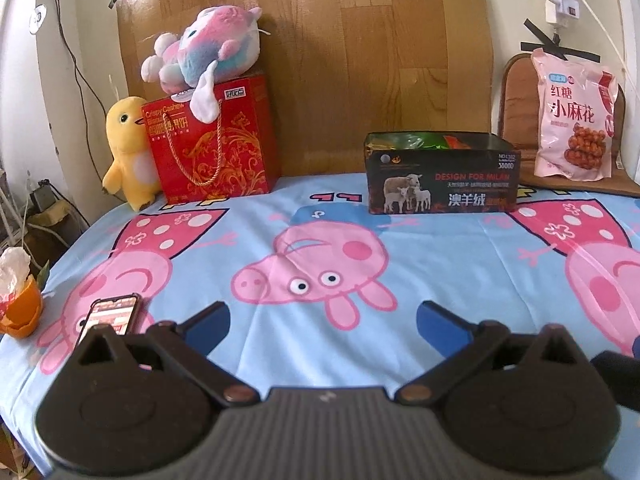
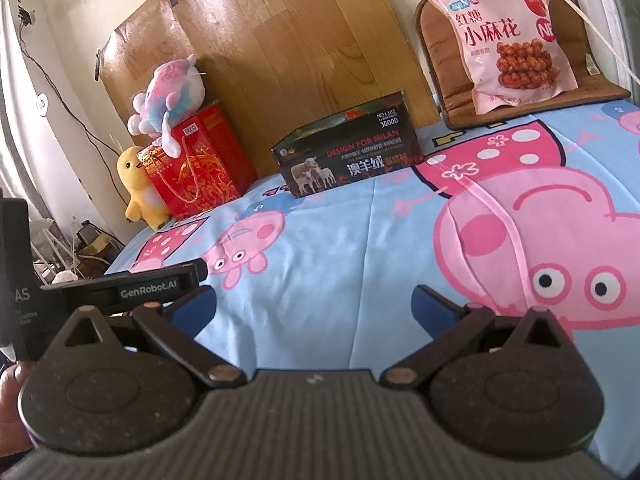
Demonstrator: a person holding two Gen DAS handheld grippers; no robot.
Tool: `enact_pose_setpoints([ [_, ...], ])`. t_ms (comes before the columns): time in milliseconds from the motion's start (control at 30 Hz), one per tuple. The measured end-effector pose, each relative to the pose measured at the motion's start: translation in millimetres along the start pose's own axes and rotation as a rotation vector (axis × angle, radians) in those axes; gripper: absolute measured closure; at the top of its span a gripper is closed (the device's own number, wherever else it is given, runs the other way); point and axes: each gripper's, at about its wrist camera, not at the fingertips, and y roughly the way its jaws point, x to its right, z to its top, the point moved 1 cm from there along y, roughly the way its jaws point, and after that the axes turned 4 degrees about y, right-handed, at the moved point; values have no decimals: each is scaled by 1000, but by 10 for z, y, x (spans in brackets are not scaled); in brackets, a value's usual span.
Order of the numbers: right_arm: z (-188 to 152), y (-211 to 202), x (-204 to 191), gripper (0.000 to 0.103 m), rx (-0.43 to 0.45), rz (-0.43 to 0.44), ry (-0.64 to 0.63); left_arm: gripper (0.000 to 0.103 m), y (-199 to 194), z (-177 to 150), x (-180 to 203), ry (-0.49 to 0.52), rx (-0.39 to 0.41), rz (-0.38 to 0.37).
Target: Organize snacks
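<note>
A black open-topped box (image 1: 442,176) (image 2: 348,152) with a sheep picture stands at the far side of the cartoon-pig cloth; green and orange packets show inside it in the left wrist view. A pink snack bag (image 1: 574,116) (image 2: 508,36) leans upright on a brown cushion at the far right. My left gripper (image 1: 322,324) hovers low over the near cloth, open and empty. My right gripper (image 2: 314,304) is also open and empty, well short of the box.
A red gift bag (image 1: 212,140) (image 2: 200,164) with a pastel plush (image 1: 204,48) on top and a yellow duck plush (image 1: 128,152) stand at the far left. A phone (image 1: 110,314) and an orange cup (image 1: 20,312) lie near left. The other gripper's body (image 2: 120,288) sits left.
</note>
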Motion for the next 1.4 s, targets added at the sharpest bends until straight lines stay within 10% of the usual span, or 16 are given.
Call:
enact_pose_setpoints([
  [1400,-36,154,116,0,-1,-92,-22,0,109,-70,-30,-30,51,-11],
])
